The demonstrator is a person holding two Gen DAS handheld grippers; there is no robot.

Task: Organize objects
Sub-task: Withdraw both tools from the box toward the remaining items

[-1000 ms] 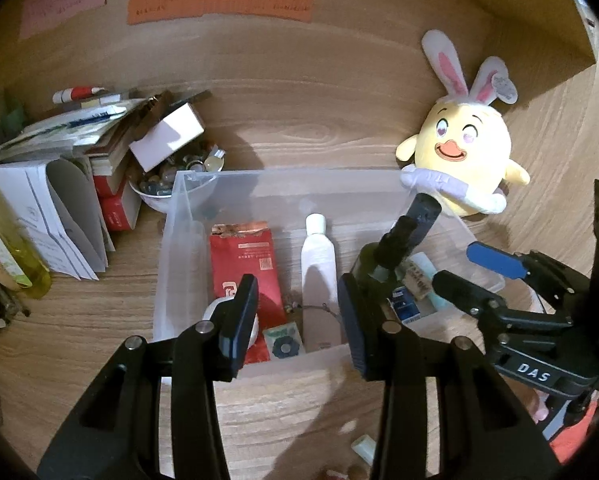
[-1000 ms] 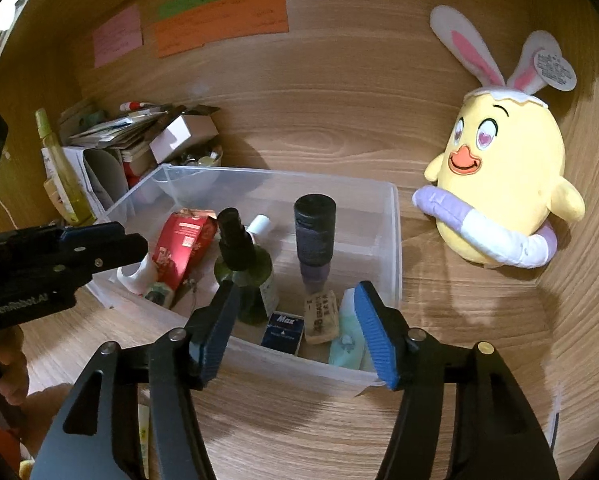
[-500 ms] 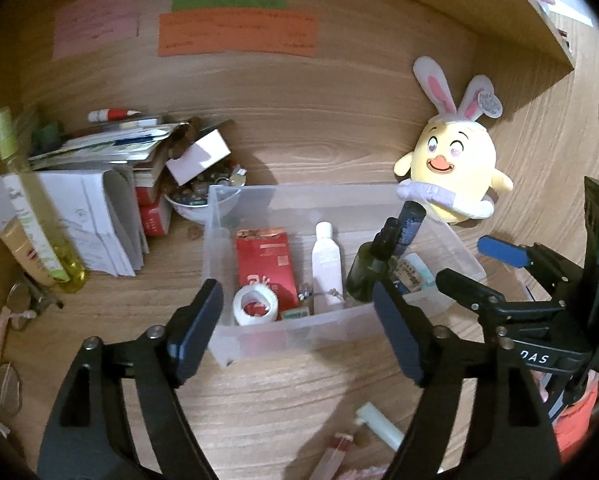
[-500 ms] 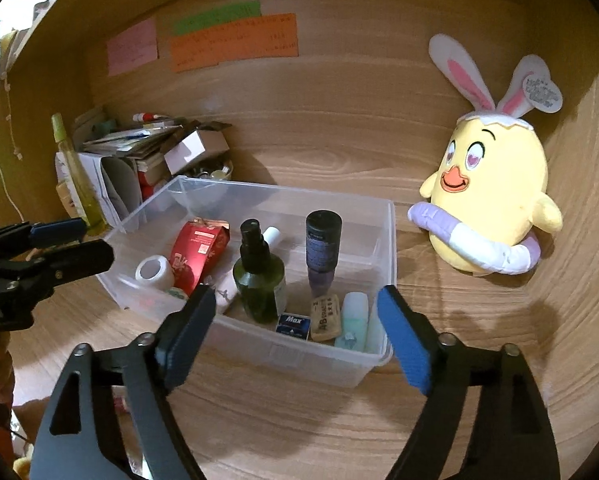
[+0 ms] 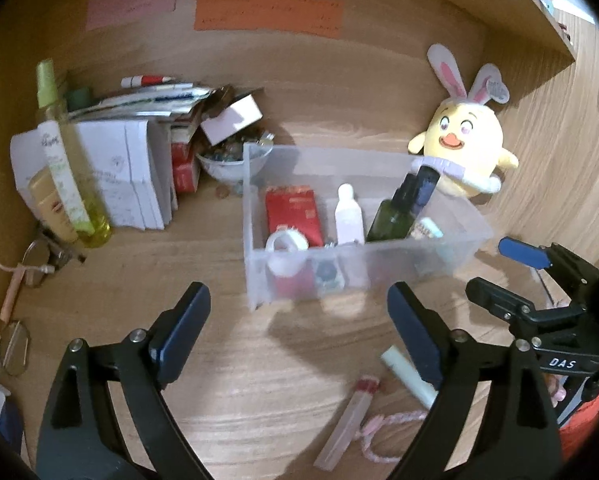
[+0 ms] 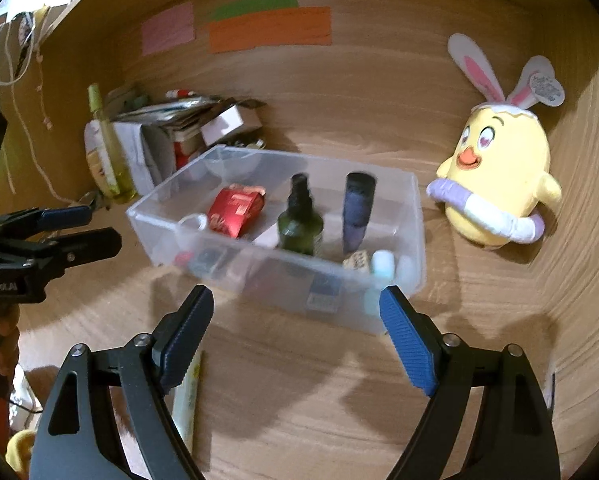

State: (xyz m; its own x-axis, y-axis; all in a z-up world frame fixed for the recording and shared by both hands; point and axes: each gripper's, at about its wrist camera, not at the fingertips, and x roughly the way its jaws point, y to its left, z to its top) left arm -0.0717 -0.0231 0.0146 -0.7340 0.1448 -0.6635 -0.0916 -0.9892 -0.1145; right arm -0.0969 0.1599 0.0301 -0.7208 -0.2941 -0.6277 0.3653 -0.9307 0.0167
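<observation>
Clear plastic bin [image 5: 451, 236] sits on the wooden desk [image 5: 235, 364], just ahead of both your grippers, near the back wall. Inside it you have a green spray bottle [image 6: 299, 226] and a dark capped tube [image 6: 357, 210] standing upright, a red packet [image 5: 293, 214], a white bottle [image 5: 349, 218] and a roll of tape [image 5: 286, 243]. Your left gripper [image 5: 299, 332] has just been opening; its jaws stand wide apart with nothing between them. Your right gripper [image 6: 297, 334] has also just opened and is empty. A yellow bunny-eared plush [image 6: 499, 184] sits right of the bin. Loose on the desk nearer you lie a pale stick [image 5: 405, 374] and a clear tube [image 5: 349, 420].
</observation>
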